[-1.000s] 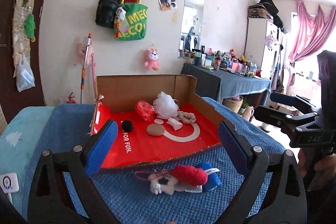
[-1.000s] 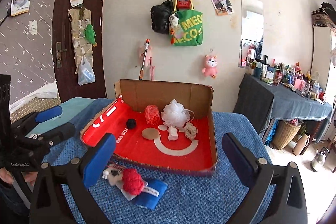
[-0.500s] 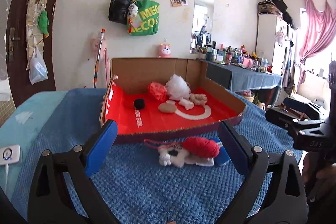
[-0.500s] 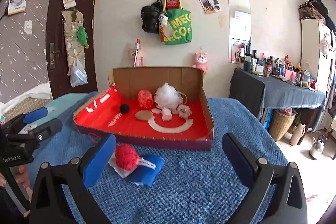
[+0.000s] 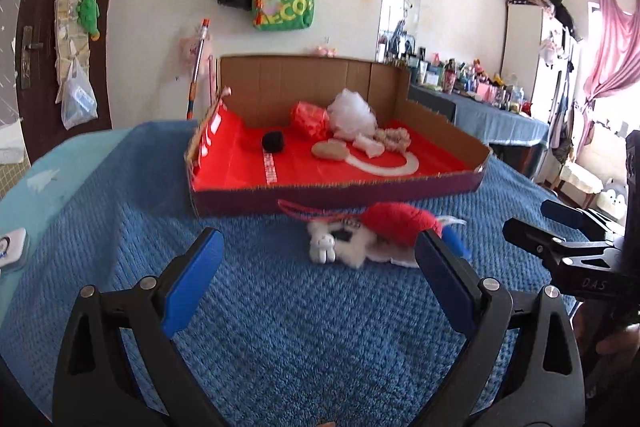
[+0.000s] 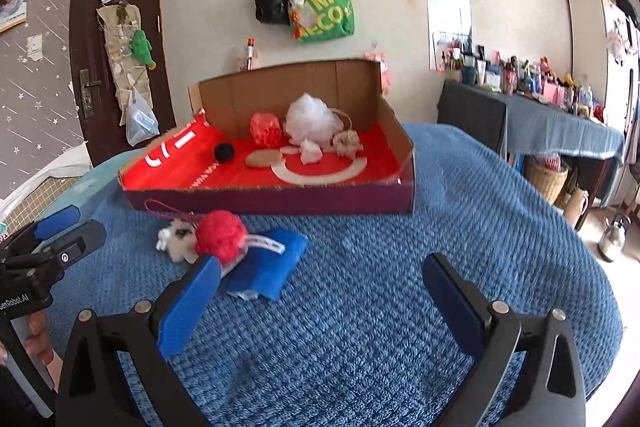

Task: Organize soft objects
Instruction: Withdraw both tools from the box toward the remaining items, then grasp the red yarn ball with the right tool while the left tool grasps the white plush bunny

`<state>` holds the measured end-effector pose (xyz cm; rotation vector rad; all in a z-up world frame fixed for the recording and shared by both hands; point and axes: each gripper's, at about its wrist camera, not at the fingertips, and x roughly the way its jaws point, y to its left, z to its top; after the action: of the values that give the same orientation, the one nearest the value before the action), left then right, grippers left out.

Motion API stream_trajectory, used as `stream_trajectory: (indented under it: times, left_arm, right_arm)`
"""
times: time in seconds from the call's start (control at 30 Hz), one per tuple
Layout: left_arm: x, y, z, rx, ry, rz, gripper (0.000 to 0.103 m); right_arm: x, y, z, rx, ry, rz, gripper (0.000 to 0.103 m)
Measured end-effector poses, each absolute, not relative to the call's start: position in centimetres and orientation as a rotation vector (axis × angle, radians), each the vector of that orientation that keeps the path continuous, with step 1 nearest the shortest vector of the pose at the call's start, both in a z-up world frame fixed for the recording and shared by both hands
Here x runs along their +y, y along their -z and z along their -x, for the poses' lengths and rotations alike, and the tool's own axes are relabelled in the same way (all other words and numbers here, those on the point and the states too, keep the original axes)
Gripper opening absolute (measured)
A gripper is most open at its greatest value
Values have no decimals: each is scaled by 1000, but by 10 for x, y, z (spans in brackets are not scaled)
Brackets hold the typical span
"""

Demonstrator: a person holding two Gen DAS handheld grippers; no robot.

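Red pom-pom [image 5: 398, 223] on blue blanket [image 5: 280, 327], just beyond wide-apart, empty left hand-held gripper [image 5: 320, 283] and right hand-held gripper [image 6: 320, 297].

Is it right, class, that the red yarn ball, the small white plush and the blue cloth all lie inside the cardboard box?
Not quite. The red yarn ball, small white plush and blue cloth lie on the blue blanket in front of the cardboard box, not inside it; the right wrist view shows this.
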<state>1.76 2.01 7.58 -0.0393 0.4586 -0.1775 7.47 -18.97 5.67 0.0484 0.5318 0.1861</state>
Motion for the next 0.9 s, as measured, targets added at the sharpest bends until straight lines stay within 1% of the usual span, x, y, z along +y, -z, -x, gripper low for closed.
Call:
stream_trajectory:
  times: [0.17,0.47,0.7,0.9]
  left_arm:
    - [19,-62,-25,523,176,51,97]
    - [17,-52,-33,582,166,46,97]
    - [17,-54,-43,614,179,38,97]
    - [16,-57,-68,690,218,26,97]
  right_arm:
    - [-193,-47,-80,567,-191,-66,103]
    - [-194,-41,-86,598,-201,-77,103]
    - [-189,-45,-102,644,-237,-86,103]
    - [-185,-54,-125,685,-317,-111,103]
